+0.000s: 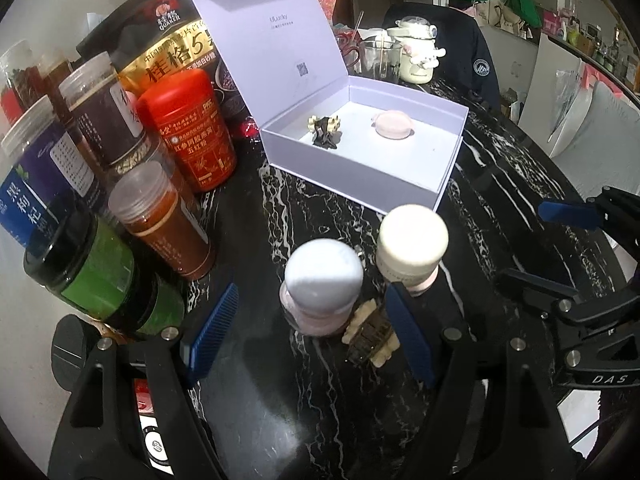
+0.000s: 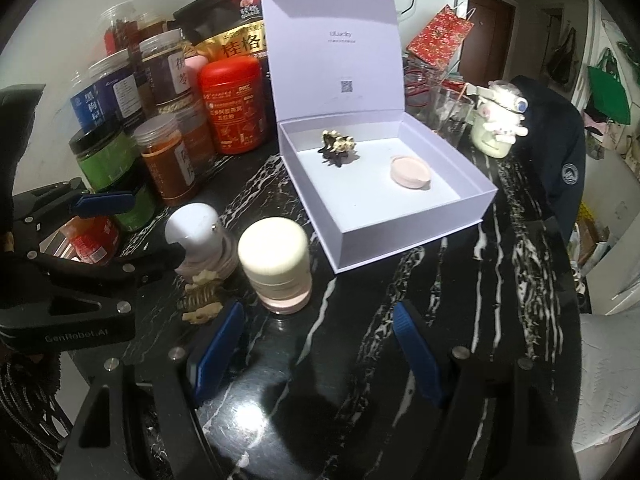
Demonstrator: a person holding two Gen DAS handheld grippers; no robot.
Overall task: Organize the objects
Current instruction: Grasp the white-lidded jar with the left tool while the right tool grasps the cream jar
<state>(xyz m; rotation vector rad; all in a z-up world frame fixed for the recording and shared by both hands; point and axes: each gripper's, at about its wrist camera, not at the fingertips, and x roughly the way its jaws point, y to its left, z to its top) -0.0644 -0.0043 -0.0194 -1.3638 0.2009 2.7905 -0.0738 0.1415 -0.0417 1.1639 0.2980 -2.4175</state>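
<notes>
An open lavender box (image 1: 360, 184) (image 2: 404, 236) stands on the black marble table, lid up. Inside lie a dark hair claw (image 1: 325, 130) (image 2: 338, 145) and a pink round case (image 1: 393, 124) (image 2: 412, 172). In front stand a jar with a pale blue-white cap (image 1: 322, 280) (image 2: 198, 236), a jar with a cream cap (image 1: 412, 240) (image 2: 276, 260) and a cream-and-brown hair clip (image 1: 370, 334) (image 2: 202, 296). My left gripper (image 1: 312, 332) is open, its jaws either side of the blue-capped jar and clip. My right gripper (image 2: 316, 356) is open and empty, right of the cream-capped jar.
Several food jars and a red tin (image 1: 188, 132) (image 2: 234, 106) crowd the table's left side, with an oat bag (image 1: 176, 60) behind. A glass cup (image 1: 380, 60) and a white plush-decorated jar (image 2: 498, 120) stand behind the box. A dark jacket (image 2: 560, 160) hangs on a chair.
</notes>
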